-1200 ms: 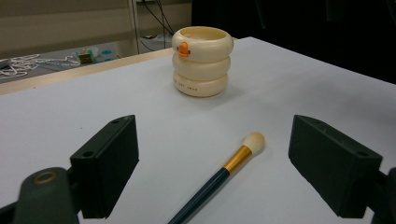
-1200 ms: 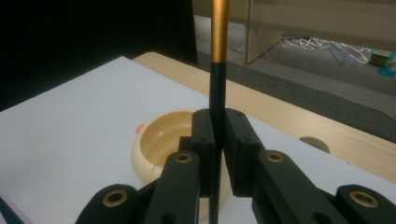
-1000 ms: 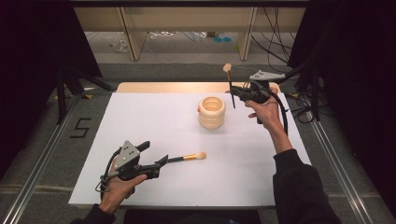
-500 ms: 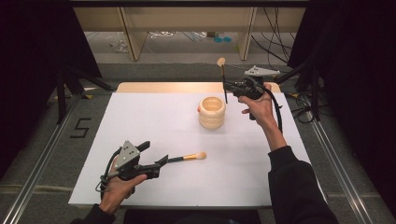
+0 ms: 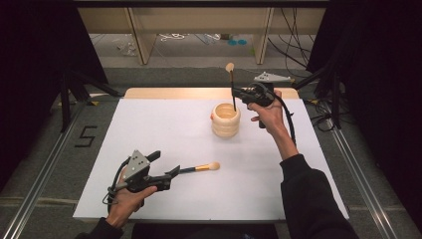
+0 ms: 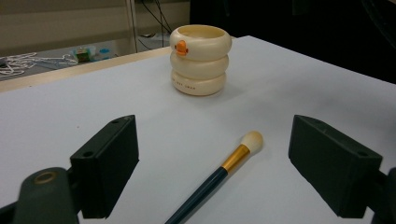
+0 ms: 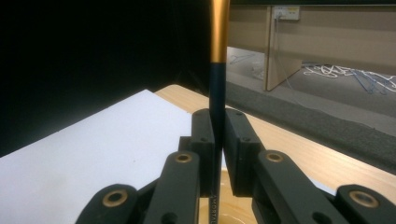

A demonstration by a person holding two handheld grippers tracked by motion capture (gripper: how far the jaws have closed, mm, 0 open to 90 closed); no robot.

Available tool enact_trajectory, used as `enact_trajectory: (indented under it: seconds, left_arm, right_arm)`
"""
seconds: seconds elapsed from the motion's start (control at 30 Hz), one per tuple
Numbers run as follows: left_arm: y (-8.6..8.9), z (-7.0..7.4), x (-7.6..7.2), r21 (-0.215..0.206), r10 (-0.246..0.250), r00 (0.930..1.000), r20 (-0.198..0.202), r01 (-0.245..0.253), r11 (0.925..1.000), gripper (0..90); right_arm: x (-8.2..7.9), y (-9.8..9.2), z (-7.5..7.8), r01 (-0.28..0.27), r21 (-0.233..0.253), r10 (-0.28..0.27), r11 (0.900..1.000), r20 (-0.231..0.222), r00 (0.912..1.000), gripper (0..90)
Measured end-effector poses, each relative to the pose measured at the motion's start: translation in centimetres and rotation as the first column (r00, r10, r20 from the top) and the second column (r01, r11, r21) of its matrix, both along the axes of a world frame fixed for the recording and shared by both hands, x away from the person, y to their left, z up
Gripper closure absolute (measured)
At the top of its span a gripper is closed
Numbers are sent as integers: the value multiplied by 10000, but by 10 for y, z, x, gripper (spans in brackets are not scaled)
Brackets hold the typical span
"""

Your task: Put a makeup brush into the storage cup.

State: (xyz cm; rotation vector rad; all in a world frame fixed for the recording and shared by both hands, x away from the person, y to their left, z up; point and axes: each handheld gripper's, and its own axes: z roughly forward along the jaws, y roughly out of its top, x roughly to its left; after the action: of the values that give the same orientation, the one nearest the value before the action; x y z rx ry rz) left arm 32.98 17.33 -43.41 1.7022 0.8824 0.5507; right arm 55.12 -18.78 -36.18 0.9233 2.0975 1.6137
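While my right claw clamped one brush upright over the cream cup, my left claw stood open around another brush on the table.

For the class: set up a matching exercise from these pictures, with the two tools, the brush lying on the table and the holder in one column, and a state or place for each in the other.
1. left tool
2. right tool
3. lying brush
4. ringed holder

a. flat on the white sheet
b. clamped on an upright brush
c. open, jaws apart
d. standing below the upright brush

Pairs: 1-c, 2-b, 3-a, 4-d
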Motion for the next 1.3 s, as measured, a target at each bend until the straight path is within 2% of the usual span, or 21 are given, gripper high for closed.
enact_trajectory:
  seconds: [0.3,0.37,0.43,0.5,0.53,0.73,0.77,0.8,0.93,1.0,1.03,1.07,1.17,1.23,1.27,1.3]
  left_arm:
    - [-1,0,0,-29,3,10000,-56,-3,10000,159]
    - [0,0,0,41,-28,10000,-10,28,10000,159]
    - [-1,-1,0,-91,42,9999,-119,-43,9999,159]
    - [-1,0,0,-62,20,10000,-81,-21,10000,159]
    - [0,0,0,-12,-7,10000,-49,7,10000,159]
    - [0,0,0,-52,25,10000,-59,-25,10000,159]
    - [0,0,0,-47,22,10000,-56,-22,10000,159]
    - [0,0,0,22,-11,10000,10,11,10000,159]
    - [0,0,0,34,-12,10000,20,12,10000,159]
    - [0,0,0,21,10,10000,8,-10,10000,159]
    - [0,0,0,42,-2,10000,15,1,10000,159]
    - [0,0,0,38,-1,10000,14,1,10000,159]
    - [0,0,0,68,32,10000,14,-33,10000,159]
    - [0,0,0,45,55,10000,10,-55,10000,159]
    - [0,0,0,50,53,10000,14,-53,10000,159]
    - [0,0,0,50,35,10000,8,-35,10000,159]
  right_arm:
    - [6,5,-7,-34,108,32,9999,135,9999,830]
    - [6,7,-9,-58,215,57,9998,45,10000,830]
    - [7,7,-9,-37,161,38,9999,-4,10000,830]
    - [8,9,-11,-72,196,69,9998,116,9999,830]
    - [7,10,-11,-63,190,64,9998,-30,10000,831]
    - [9,13,-16,-104,133,106,9999,-139,9998,830]
    - [10,14,-18,-128,227,129,9997,-44,9999,830]
    - [10,14,-17,-60,56,61,10000,-77,10000,830]
    - [11,15,-20,-145,139,145,9998,27,9999,830]
    - [10,16,-21,-95,110,96,9999,-71,9999,830]
    - [12,16,-22,-101,67,101,9999,86,9999,830]
    - [11,16,-23,-80,39,81,10000,-131,9999,830]
    - [13,15,-27,-92,32,92,10000,10,10000,830]
    - [13,16,-28,-46,43,46,10000,-186,9998,830]
    - [14,16,-30,-17,-31,16,10000,-16,10000,830]
    - [14,15,-30,-58,-94,57,9999,-97,9999,830]
